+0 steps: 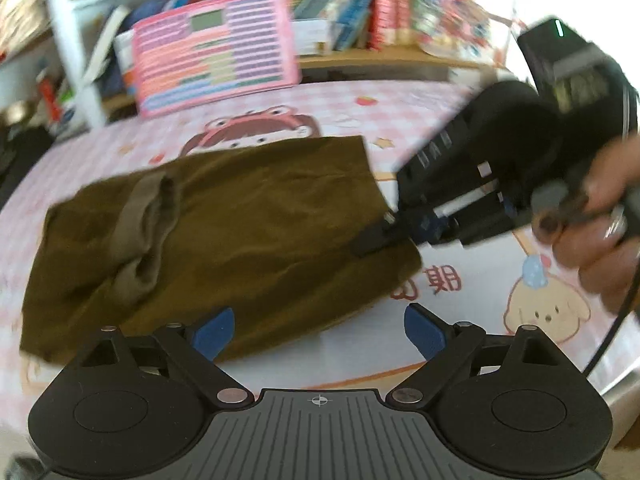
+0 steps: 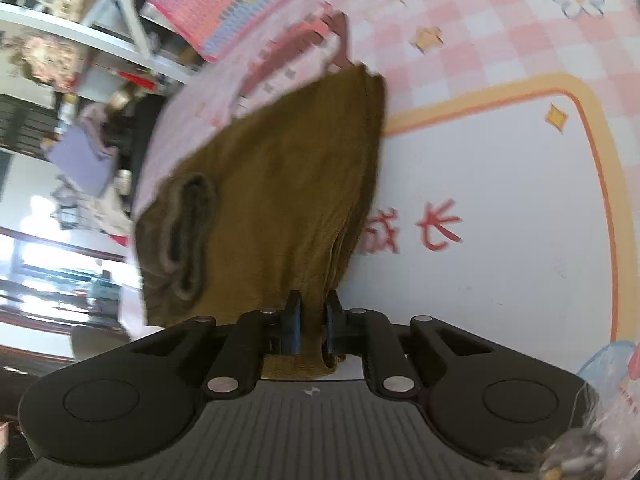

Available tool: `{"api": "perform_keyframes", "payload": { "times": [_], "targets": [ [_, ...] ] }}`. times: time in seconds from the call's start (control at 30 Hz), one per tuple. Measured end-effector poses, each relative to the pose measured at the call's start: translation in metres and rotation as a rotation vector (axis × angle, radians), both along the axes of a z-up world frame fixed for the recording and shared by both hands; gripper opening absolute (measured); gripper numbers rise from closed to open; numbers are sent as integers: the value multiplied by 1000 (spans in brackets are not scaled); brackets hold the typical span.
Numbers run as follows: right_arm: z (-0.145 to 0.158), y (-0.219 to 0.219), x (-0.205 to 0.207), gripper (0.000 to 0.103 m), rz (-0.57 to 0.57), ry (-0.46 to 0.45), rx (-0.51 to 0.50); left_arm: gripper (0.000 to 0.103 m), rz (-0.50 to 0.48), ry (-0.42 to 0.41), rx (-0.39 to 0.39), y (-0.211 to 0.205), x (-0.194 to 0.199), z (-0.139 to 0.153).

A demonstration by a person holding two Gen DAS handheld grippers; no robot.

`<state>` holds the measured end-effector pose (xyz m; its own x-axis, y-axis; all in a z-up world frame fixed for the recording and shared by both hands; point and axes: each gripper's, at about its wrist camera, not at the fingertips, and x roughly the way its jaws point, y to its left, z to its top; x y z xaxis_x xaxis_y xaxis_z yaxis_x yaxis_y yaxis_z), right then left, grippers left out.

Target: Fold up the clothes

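Note:
An olive-brown garment (image 1: 224, 232) lies folded on the pink cartoon-print table cover (image 1: 460, 312), its grey-brown collar (image 1: 144, 232) toward the left. My left gripper (image 1: 318, 330) is open and empty, its blue fingertips (image 1: 214, 330) hovering over the garment's near edge. My right gripper (image 2: 312, 322) is shut on the garment's (image 2: 272, 184) right edge, with cloth bunched between the pads. In the left wrist view the right gripper (image 1: 384, 234) comes in from the right, pinching that same edge, with a hand behind it.
A pink chart board (image 1: 216, 48) leans against shelves of books (image 1: 352, 12) at the table's far side. White shelf posts (image 1: 68, 40) stand at far left. The table cover (image 2: 500, 184) stretches right of the garment.

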<state>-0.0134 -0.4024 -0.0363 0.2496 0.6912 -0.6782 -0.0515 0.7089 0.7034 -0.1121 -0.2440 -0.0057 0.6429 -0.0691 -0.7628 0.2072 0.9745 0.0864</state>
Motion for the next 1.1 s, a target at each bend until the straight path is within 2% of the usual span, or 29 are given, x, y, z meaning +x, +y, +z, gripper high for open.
{"api": "perform_keyframes", "payload": {
  "times": [0.07,0.17,0.23,0.3,0.37,0.4,0.43,0.47,0.53,0.57,0.77,0.97,1.07,1.1],
  "targets": [
    [7,0,0,11,3,-16,21,93,-44,2,48,-10,5,-4],
    [11,3,3,11,9,-20,19,92,-108,-23,215,-30,12,-14],
    [12,5,4,11,10,-14,13,88,-141,-43,286,-38,16,-19],
    [13,6,5,11,14,-13,9,77,-172,-66,351,-46,21,-23],
    [15,8,6,11,22,-16,5,43,-198,-81,406,-52,25,-28],
    [16,8,7,11,26,-19,5,39,-208,-86,427,-55,27,-29],
    [17,8,8,16,30,-21,5,32,-219,-92,444,-57,28,-31],
    [17,7,9,19,24,-19,4,16,-236,-101,442,-59,26,-30],
    [17,2,12,60,-2,-9,-2,8,-243,-106,429,-60,25,-28],
    [16,-1,13,63,-16,-5,4,7,-241,-114,410,-59,24,-25],
    [-5,-17,35,64,-114,96,82,6,-189,-142,315,-45,23,-2],
    [-14,-16,59,64,-161,126,130,6,-170,-136,251,-38,11,11],
    [-17,-15,71,58,-183,138,153,6,-160,-131,225,-33,7,15],
    [-18,-16,73,53,-190,142,153,6,-155,-128,214,-32,5,16]
  ]
}}
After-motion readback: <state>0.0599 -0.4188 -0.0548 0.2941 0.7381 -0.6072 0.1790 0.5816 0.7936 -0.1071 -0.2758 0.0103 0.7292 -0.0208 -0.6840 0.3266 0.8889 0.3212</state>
